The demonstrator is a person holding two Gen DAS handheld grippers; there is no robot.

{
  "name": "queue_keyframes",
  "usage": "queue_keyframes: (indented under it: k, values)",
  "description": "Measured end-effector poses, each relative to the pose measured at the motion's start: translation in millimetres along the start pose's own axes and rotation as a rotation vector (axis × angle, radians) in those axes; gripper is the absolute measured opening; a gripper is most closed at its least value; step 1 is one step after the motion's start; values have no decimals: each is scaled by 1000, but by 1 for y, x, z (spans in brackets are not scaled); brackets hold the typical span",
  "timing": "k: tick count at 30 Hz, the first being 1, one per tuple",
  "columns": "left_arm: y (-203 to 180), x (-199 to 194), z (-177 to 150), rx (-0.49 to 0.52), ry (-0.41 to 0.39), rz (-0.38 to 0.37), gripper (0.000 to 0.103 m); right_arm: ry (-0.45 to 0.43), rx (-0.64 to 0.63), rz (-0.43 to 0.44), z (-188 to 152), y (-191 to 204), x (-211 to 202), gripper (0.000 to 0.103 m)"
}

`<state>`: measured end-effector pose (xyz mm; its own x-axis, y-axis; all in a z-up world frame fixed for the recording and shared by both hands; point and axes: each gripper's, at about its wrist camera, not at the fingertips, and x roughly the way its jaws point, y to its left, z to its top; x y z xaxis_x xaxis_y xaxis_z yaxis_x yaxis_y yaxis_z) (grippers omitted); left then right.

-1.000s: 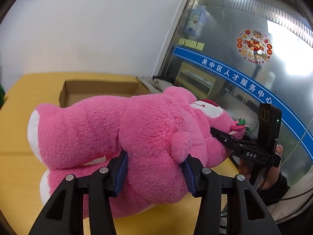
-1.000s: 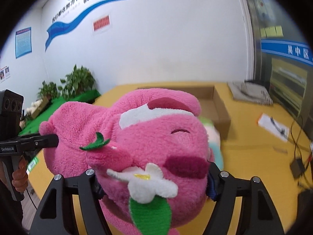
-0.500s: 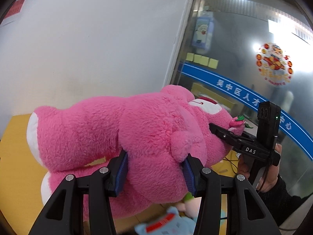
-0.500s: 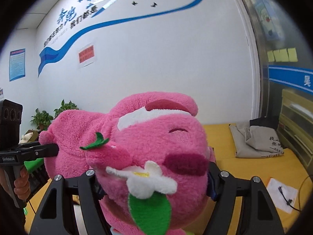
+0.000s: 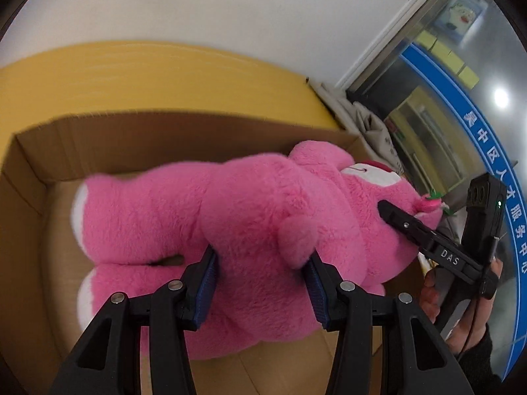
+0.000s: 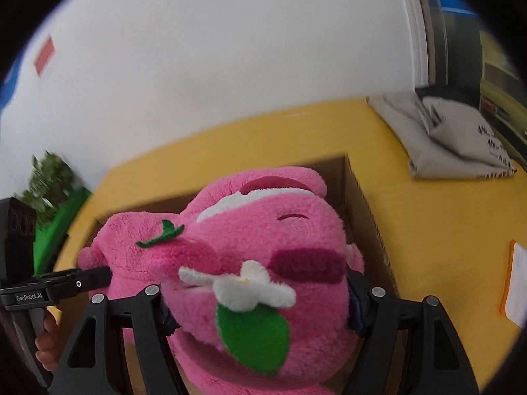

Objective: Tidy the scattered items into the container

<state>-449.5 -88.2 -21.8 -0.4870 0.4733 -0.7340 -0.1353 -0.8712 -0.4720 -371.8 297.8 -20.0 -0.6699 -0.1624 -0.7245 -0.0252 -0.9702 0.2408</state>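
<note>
A big pink plush bear (image 5: 230, 217) hangs over the open cardboard box (image 5: 108, 138), carried between both grippers. My left gripper (image 5: 262, 283) is shut on its body, blue pads pressed into the fur. My right gripper (image 6: 260, 309) is shut on the bear's head (image 6: 273, 240), which carries a white felt flower and green leaf (image 6: 253, 332). The right gripper (image 5: 411, 227) also shows at the bear's head in the left wrist view, and the left gripper (image 6: 82, 279) at the bear's flank in the right wrist view. The bear's legs point toward the box's left wall.
The box sits on a yellow table (image 6: 428, 230). Grey cloth bags (image 6: 454, 138) lie at the table's far right corner, with a paper sheet (image 6: 517, 289) at the right edge. A white wall stands behind, a glass door (image 5: 461, 98) to the right, green plants (image 6: 49, 177) to the left.
Both grippers have carried the bear across and downward. The views tilted down, and the box now lies directly under the bear. The grips have not changed.
</note>
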Motion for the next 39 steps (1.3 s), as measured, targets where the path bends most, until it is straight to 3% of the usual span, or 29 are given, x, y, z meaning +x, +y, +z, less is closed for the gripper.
queue_keyframes:
  k: [2,5,6,8,11,15,17,18,21,24,30,39]
  values:
    - [3,0,2,-21,-2,-2,58,16,19,-24,-4,-5,10,73]
    - [7,5,1,-40,17,44,80,1,40,-39,-1,-13,12,78]
    - [10,7,0,-51,20,51,84,-10,33,-56,1,-13,14,80]
    - [8,0,-2,-59,15,46,84,-34,9,-92,5,-12,15,87]
    - [-12,-32,-4,13,-48,91,82,-48,-36,-100,7,-5,-2,88]
    - [-52,-103,-20,114,-171,87,84,-113,-117,-67,2,8,-64,97]
    - [-67,-141,-38,134,-234,92,91,-129,-143,-43,-9,13,-98,103]
    - [-78,-162,-50,147,-267,104,101,-135,-157,-35,-16,17,-113,103]
    - [-107,-218,-98,198,-360,192,103,-171,-203,-26,-46,33,-151,103]
    - [-132,-248,-143,240,-398,259,103,-202,-234,-27,-84,49,-187,103]
    - [-151,-267,-226,244,-395,309,103,-252,-231,-69,-147,69,-244,103]
    - [-157,-279,-279,196,-409,277,103,-252,-270,-96,-194,92,-285,103]
